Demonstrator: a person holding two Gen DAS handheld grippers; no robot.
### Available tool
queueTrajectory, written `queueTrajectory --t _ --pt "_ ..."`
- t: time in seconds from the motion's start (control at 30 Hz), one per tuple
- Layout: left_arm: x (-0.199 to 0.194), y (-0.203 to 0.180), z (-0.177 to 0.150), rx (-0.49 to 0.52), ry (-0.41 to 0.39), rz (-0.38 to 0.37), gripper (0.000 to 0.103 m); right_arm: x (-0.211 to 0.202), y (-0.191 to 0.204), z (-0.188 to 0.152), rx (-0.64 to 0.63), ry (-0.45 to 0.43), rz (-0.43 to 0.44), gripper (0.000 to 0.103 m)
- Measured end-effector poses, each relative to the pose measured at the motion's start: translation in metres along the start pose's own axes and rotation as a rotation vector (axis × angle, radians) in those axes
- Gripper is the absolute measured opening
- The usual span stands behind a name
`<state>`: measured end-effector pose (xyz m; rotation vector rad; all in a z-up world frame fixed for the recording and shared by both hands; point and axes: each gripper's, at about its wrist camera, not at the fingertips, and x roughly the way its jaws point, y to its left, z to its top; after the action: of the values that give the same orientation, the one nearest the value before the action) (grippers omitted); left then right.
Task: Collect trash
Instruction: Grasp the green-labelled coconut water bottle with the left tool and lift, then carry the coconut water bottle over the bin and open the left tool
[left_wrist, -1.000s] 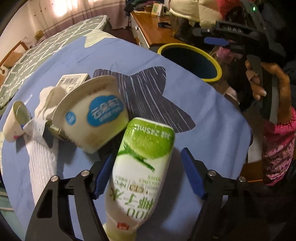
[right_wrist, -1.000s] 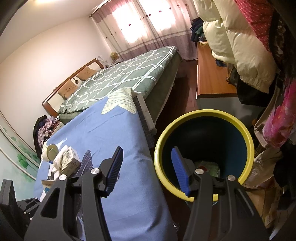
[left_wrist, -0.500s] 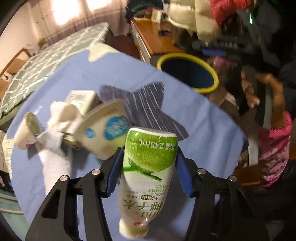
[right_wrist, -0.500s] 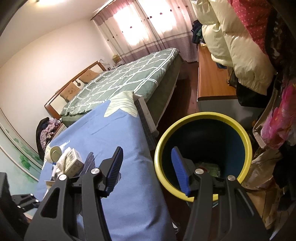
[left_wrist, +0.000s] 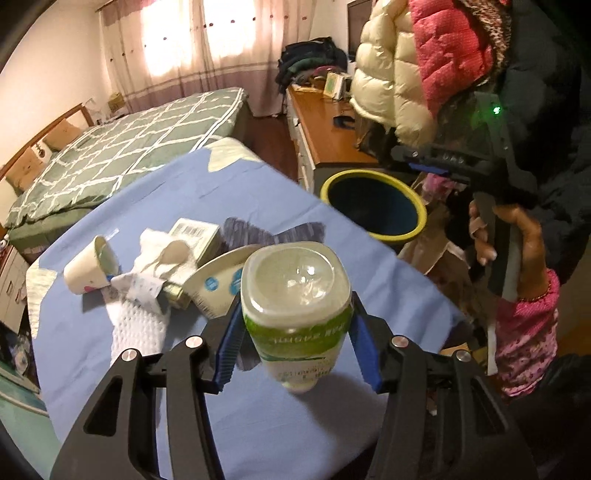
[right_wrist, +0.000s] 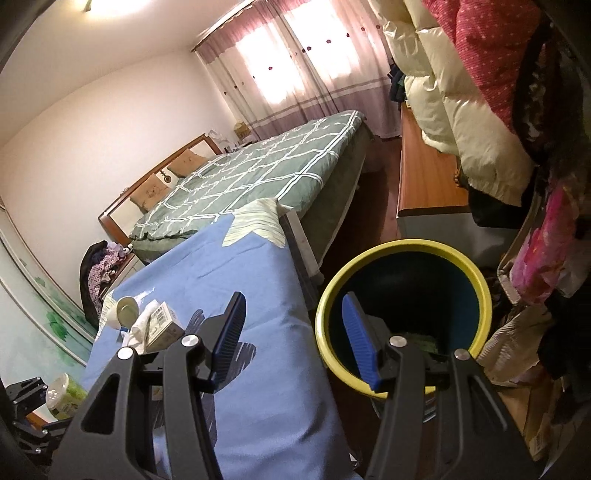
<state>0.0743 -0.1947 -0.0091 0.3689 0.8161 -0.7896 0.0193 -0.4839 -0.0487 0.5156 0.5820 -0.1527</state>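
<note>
- A small paper cup (left_wrist: 86, 271) is lying on its side at the far left of the blue-clothed surface (left_wrist: 155, 192).
- Just right of the cup, crumpled white tissue (left_wrist: 162, 254) is resting against a small barcoded box (left_wrist: 194, 236), with a white knitted cloth (left_wrist: 138, 328) spreading below them.
- A yogurt tub (left_wrist: 218, 284) is tipping on its side beside the box, close behind the left tool.
- The left tool (left_wrist: 295, 347) is closing its blue pads on a green-labelled drink bottle (left_wrist: 297, 306); the pads are pressing both flanks, and the bottle is hanging clear of the surface, base toward the camera.
- A yellow-rimmed bin (left_wrist: 373, 206) is standing on the floor just off the surface's right edge.
- The right tool (right_wrist: 293, 339) is holding its pads apart with nothing between them, hovering over the gap between surface and bin.
- At the far right, a hand (left_wrist: 517, 243) in a pink sleeve is gripping that tool's handle.
</note>
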Motion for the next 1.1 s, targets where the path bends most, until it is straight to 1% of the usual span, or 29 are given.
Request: queueTrajectory --t 0.2,0.33,0.57,0.73,0.83,0.93,1.0,1.03,1.07,1.1 --pt "0.005 -0.019 0.019 0.026 -0.035 -0.028 0.053 -0.013 -0.016 0.001 0.024 -0.025 -0.014 0.052" --pt "0.014 -0.029 0.036 0.037 -0.045 -0.050 0.053 -0.023 -0.032 0.000 0.040 -0.044 -0.042 0.052" --pt "0.038 -0.051 0.087 0.072 -0.080 -0.087 0.053 -0.039 -0.064 0.001 0.077 -0.084 -0.103 0.052" --pt "0.070 -0.071 0.126 0.085 -0.098 -0.113 0.053 -0.041 -0.084 0.001 0.105 -0.091 -0.135 0.052" --pt "0.098 -0.089 0.146 0.104 -0.090 -0.132 0.053 -0.039 -0.095 0.000 0.120 -0.088 -0.155 0.052" --pt "0.128 -0.102 0.159 0.102 -0.069 -0.140 0.053 -0.039 -0.102 -0.001 0.127 -0.082 -0.171 0.052" --pt "0.149 -0.110 0.164 0.104 -0.055 -0.138 0.053 -0.039 -0.106 -0.002 0.132 -0.079 -0.183 0.055" --pt "0.157 -0.113 0.166 0.105 -0.049 -0.134 0.053 -0.039 -0.107 -0.002 0.132 -0.078 -0.190 0.059" --pt "0.166 -0.116 0.169 0.108 -0.044 -0.129 0.054 -0.039 -0.108 -0.002 0.131 -0.078 -0.200 0.060" --pt "0.173 -0.119 0.171 0.111 -0.047 -0.122 0.066 -0.039 -0.109 -0.002 0.130 -0.078 -0.208 0.060"
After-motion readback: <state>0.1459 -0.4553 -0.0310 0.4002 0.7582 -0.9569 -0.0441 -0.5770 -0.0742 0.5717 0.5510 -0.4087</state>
